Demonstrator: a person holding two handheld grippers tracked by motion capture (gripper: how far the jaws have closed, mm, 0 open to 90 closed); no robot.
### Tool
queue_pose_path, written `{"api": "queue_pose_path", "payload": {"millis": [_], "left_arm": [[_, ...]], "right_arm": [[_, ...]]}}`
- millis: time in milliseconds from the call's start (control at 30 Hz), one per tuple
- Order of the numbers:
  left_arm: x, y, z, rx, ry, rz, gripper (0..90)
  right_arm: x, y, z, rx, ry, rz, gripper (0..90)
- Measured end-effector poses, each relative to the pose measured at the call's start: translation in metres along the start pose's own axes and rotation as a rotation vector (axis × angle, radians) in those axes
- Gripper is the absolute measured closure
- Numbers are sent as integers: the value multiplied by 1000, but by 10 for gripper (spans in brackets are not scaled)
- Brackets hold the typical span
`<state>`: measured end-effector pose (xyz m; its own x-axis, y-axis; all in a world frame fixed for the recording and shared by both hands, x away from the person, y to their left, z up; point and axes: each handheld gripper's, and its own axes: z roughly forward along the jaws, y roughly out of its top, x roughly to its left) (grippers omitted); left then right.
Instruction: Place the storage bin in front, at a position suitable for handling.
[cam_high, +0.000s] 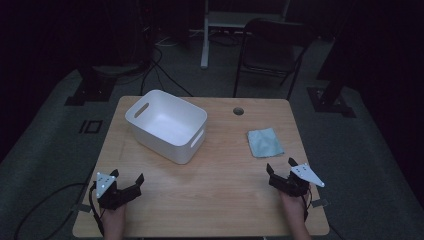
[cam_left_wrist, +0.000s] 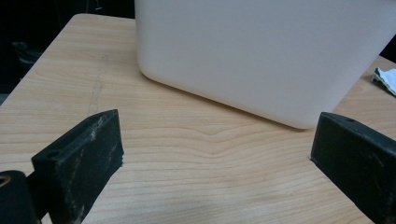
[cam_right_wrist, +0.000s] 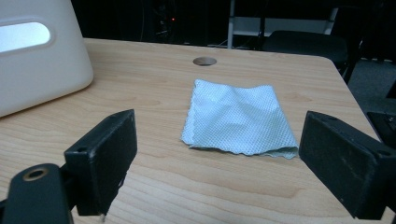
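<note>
Cloth (cam_high: 265, 142) lies folded and untouched on the counter (cam_high: 215, 200), well apart from the white bin (cam_high: 166, 125); by my judgement nothing is done yet. Right gripper (cam_high: 283, 166) sits near the cloth, jaws wide and empty. Left gripper (cam_high: 127, 177) faces the bin, jaws wide, holding nothing.

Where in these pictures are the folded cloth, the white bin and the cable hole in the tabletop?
folded cloth (cam_right_wrist: 238, 119), right gripper view, middle of its top face
white bin (cam_high: 167, 125), high view, inner floor
cable hole (cam_high: 238, 111), high view, its centre
</note>
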<state>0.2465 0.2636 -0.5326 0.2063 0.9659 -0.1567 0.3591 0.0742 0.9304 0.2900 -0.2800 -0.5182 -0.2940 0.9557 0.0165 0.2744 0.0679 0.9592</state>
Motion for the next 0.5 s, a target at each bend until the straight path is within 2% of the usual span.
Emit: {"api": "queue_pose_path", "payload": {"millis": [167, 333, 500], "left_arm": [[-1, 0, -1, -1, 3, -2, 22], [-2, 0, -1, -1, 3, 0, 22], [-3, -1, 1, 4, 1, -1, 22]], "right_arm": [[3, 2, -1, 10, 3, -8, 111], [5, 6, -3, -5, -1, -11, 111], [9, 12, -2, -13, 25, -6, 112]]}}
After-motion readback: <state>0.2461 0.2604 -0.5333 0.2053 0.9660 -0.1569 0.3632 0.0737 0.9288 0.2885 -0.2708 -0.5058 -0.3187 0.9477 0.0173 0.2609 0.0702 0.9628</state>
